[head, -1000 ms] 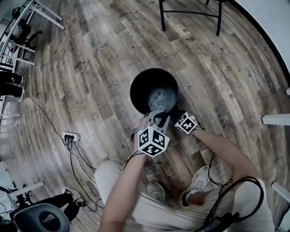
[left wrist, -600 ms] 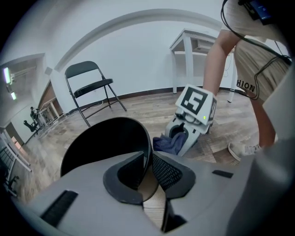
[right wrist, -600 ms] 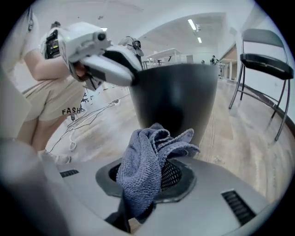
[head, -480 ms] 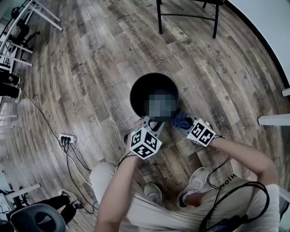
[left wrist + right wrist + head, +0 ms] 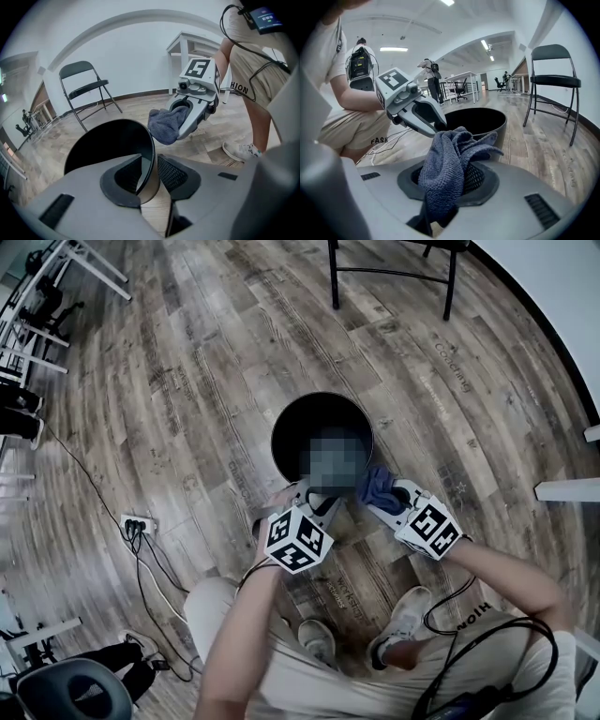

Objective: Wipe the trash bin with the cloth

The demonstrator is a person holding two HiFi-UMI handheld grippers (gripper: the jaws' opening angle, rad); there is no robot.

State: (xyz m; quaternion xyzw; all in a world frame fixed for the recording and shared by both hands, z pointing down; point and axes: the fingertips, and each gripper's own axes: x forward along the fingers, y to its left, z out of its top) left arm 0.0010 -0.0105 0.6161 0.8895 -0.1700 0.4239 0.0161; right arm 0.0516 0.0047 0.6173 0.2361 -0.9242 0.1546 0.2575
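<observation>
Cloth comes up from the trash bin: the right claw (image 5: 452, 183), pressed together on a bunched blue-grey cloth (image 5: 445, 159), has lifted away from the opening. It now hangs just beside the rim of the black trash bin (image 5: 281, 423), which stands upright on the wooden floor (image 5: 187, 381).

The left claw (image 5: 149, 164) straddles the near rim, one jaw inside the wall and one outside. Its jaws have just been opening, and a sliver of floor shows between the wall and the outer pad, so the hold looks slackened rather than firm.

With the cloth out and the steadying grip easing, the inside wipe is probably finished, or the person may be moving on to the rim or outer wall. The bin's inside is dark in both claw views and masked in the head view, and nothing can be made out in it.
</observation>
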